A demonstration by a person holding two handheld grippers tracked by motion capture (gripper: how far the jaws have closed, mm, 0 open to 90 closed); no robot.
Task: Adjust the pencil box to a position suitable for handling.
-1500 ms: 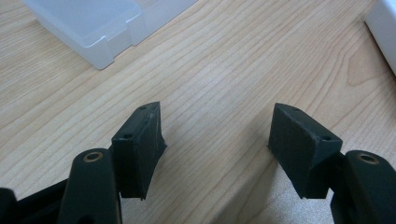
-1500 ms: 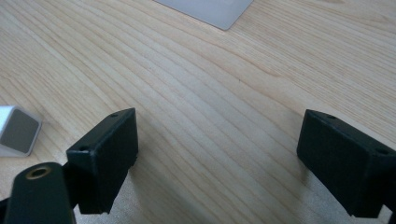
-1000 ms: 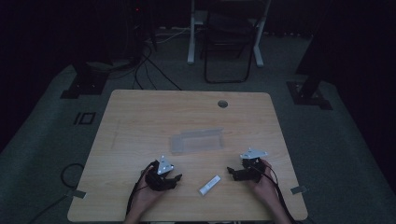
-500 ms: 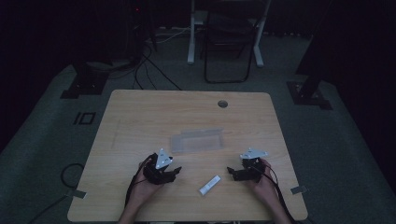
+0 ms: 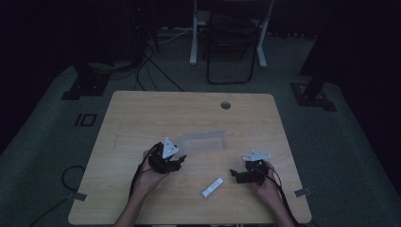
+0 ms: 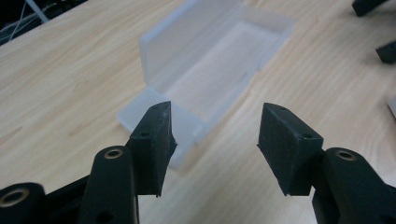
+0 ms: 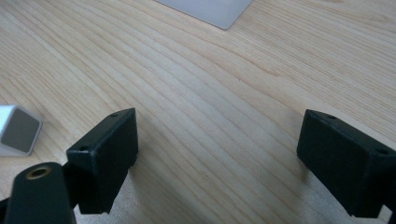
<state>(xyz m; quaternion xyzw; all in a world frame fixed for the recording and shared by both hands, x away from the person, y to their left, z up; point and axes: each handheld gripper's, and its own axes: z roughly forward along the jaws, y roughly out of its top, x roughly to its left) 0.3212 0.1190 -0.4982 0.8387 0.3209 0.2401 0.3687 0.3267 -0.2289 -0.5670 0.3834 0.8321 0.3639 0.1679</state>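
A clear plastic box (image 5: 204, 142) with its lid raised lies at the table's middle. In the left gripper view the box (image 6: 210, 79) is empty and sits just past my jaws, its near corner behind the left one. My left gripper (image 5: 178, 161) (image 6: 212, 126) is open, holding nothing. A small white stick-shaped item (image 5: 212, 187) lies near the front edge between both hands. My right gripper (image 5: 234, 175) (image 7: 217, 135) is open wide over bare wood. The white item's end (image 7: 16, 135) is at its left, and a box corner (image 7: 210, 9) is at the top.
The wooden table (image 5: 142, 113) has a round cable hole (image 5: 225, 105) near its far edge. A folding chair (image 5: 231, 42) and cables (image 5: 146, 66) lie on the dark floor beyond. Bare wood spreads left and right of the box.
My left gripper has moved away from the person and slightly right, up to the box's near-left corner. The right gripper and the white item have stayed put.
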